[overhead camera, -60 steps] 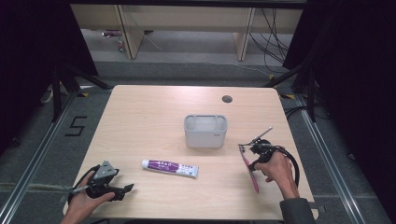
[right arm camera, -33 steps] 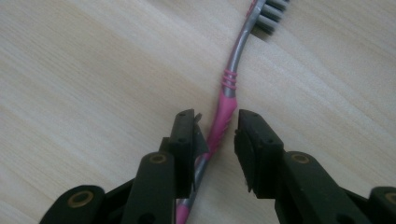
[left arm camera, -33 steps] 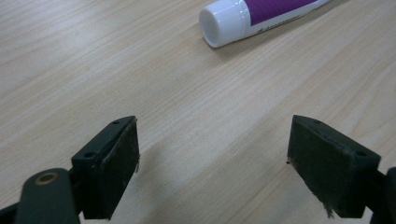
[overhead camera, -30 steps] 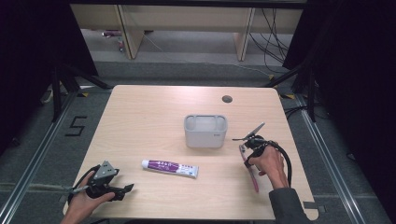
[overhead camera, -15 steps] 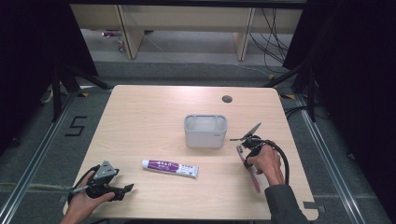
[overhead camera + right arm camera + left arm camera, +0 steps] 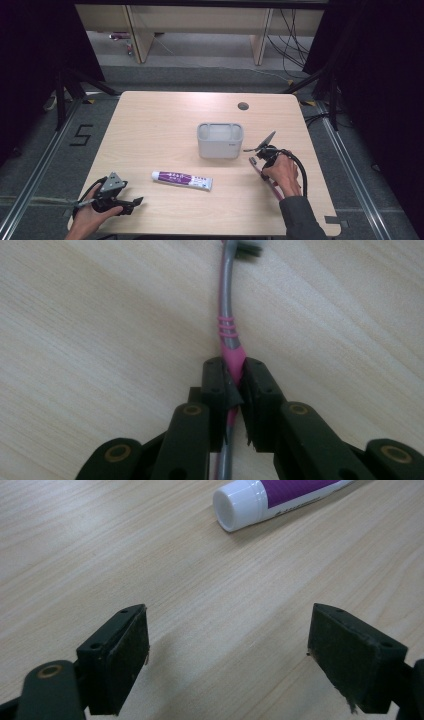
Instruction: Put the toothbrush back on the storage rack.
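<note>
Between the right gripper's [image 6: 239,390] black pads sits the pink-and-grey plastic toothbrush [image 6: 229,330], pinched at the pink swell of its handle. The jaws have just been closing and now press on both sides of it. It lies flat on the pale wooden table [image 6: 160,130], long axis running straight ahead of the jaws, bristle head away from the hand. In the high view the toothbrush [image 6: 260,169] runs diagonally, head pointing at the grey rectangular plastic holder [image 6: 220,141] just up and left of it (open top, compartments hard to make out, possibly two). Any lift would carry the head toward that holder; the right hand is plainly nearer. Left gripper [image 6: 131,202] rests at the near left corner, jaws wide, nothing between them. The purple-and-white toothpaste tube [image 6: 270,497] lies ahead of it, cap nearest.
</note>
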A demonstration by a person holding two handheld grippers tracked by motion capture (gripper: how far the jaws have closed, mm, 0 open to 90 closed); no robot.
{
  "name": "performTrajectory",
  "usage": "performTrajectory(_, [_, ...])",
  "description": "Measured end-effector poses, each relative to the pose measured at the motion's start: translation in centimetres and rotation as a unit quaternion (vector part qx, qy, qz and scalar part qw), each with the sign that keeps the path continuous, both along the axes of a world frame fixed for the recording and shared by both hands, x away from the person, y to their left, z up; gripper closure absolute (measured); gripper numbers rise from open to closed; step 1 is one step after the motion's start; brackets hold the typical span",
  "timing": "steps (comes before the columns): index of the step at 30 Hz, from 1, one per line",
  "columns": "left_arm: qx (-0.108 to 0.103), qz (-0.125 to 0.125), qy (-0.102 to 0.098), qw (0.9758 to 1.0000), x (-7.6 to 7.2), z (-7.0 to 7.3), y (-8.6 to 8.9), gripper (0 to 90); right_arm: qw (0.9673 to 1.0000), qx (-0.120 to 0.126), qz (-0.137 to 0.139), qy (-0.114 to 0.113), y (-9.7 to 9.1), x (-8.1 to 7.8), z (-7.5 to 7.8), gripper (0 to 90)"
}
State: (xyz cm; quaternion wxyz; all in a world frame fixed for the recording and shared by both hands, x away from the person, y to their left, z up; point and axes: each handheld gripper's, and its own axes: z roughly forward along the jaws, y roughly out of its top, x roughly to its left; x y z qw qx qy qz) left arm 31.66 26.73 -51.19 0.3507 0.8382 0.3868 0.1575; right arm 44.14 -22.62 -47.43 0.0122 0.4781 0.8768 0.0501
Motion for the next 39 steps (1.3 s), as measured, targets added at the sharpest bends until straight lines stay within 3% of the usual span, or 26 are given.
performTrajectory(5, [0.002,0.000,-0.001,1.0000,0.0,0.0,0.0,16.3,0.9997,-0.015,-0.017,0.013,0.6,-0.1,0.2,81.6])
performTrajectory(6, [-0.007,0.006,-0.005,0.9999,-0.1,0.0,-0.1,16.3,0.9996,-0.014,-0.019,0.015,0.6,-0.1,0.3,81.7])
performTrajectory(8, [-0.008,0.006,-0.005,0.9999,-0.1,-0.1,-0.1,16.3,0.9999,-0.013,0.000,0.004,0.3,0.1,0.1,81.7])
performTrajectory(9, [0.000,0.001,-0.004,1.0000,0.0,0.0,0.0,16.3,0.9999,-0.009,-0.009,0.008,0.3,0.0,0.2,81.7])
performTrajectory(12, [0.002,0.000,0.001,1.0000,0.0,0.0,0.0,16.3,0.9999,0.013,0.000,-0.010,-0.5,0.1,0.6,81.8])
performTrajectory(13, [-0.001,0.003,-0.003,1.0000,0.0,0.0,0.0,16.3,0.9997,0.017,-0.017,-0.005,-0.5,0.0,1.1,81.8])
performTrajectory(16, [0.002,0.001,0.002,1.0000,0.0,0.0,0.0,16.4,0.9987,0.041,-0.021,-0.023,-1.3,-0.2,2.5,81.8])
performTrajectory(17, [0.002,0.001,0.002,1.0000,0.0,0.0,0.0,16.3,0.9980,0.052,-0.018,-0.030,-1.6,-0.3,2.8,81.8])
performTrajectory(18, [0.002,0.001,0.001,1.0000,0.0,0.0,0.0,16.3,0.9971,0.056,-0.036,-0.037,-1.7,-0.4,3.2,81.9])
performTrajectory(19, [0.002,0.001,0.002,1.0000,0.0,0.0,0.0,16.4,0.9964,0.063,-0.031,-0.047,-2.1,-0.4,3.6,81.9])
performTrajectory(21, [0.002,0.001,0.001,1.0000,0.0,0.0,0.0,16.4,0.9957,0.071,-0.036,-0.048,-2.3,-0.5,4.0,81.8])
performTrajectory(22, [0.002,0.001,0.002,1.0000,0.0,0.0,0.0,16.4,0.9939,0.083,-0.042,-0.060,-2.5,-0.6,4.4,81.8])
performTrajectory(23, [0.002,0.001,0.001,1.0000,0.0,0.0,0.0,16.4,0.9913,0.098,-0.034,-0.081,-2.8,-0.6,4.7,81.8])
performTrajectory(24, [0.001,0.003,-0.001,1.0000,0.0,-0.1,0.0,16.3,0.9849,0.124,-0.035,-0.115,-3.3,-0.8,5.5,81.8])
performTrajectory(25, [0.001,0.003,0.000,1.0000,0.0,0.0,0.0,16.3,0.9810,0.139,-0.038,-0.130,-3.4,-0.9,5.9,81.8])
performTrajectory(26, [0.001,0.003,0.000,1.0000,0.0,0.0,0.0,16.3,0.9810,0.139,-0.038,-0.130,-3.4,-0.9,5.9,81.8])
performTrajectory(27, [0.002,0.002,0.000,1.0000,0.0,0.0,0.0,16.3,0.9699,0.170,-0.027,-0.172,-3.9,-1.1,6.6,81.8])
performTrajectory(28, [0.002,0.002,0.000,1.0000,0.0,0.0,0.0,16.3,0.9677,0.171,-0.027,-0.183,-4.0,-1.2,6.8,81.8])
performTrajectory(29, [0.003,0.001,0.001,1.0000,0.0,0.0,0.0,16.3,0.9677,0.171,-0.027,-0.183,-4.0,-1.2,6.8,81.8])
performTrajectory(32, [-0.002,0.006,0.001,1.0000,-0.1,-0.1,-0.1,16.3,0.9544,0.198,-0.035,-0.221,-3.9,-1.7,7.3,81.8])
performTrajectory(33, [0.001,0.003,0.000,1.0000,0.0,0.0,0.0,16.3,0.9540,0.200,-0.028,-0.222,-4.0,-1.8,7.6,81.8])
performTrajectory(35, [-0.005,0.007,-0.003,1.0000,0.0,-0.1,-0.1,16.4,0.9430,0.213,-0.022,-0.255,-4.1,-1.8,7.8,81.8])
performTrajectory(36, [-0.004,0.006,-0.002,1.0000,0.0,-0.1,0.0,16.3,0.9394,0.214,-0.011,-0.268,-4.2,-1.8,7.9,81.8])
performTrajectory(38, [0.001,0.002,-0.002,1.0000,0.0,-0.1,0.0,16.3,0.9402,0.212,-0.017,-0.266,-4.2,-2.0,8.3,81.8])
performTrajectory(39, [0.001,0.002,-0.002,1.0000,0.0,-0.1,0.0,16.3,0.9293,0.231,-0.007,-0.288,-4.0,-2.1,8.4,81.8])
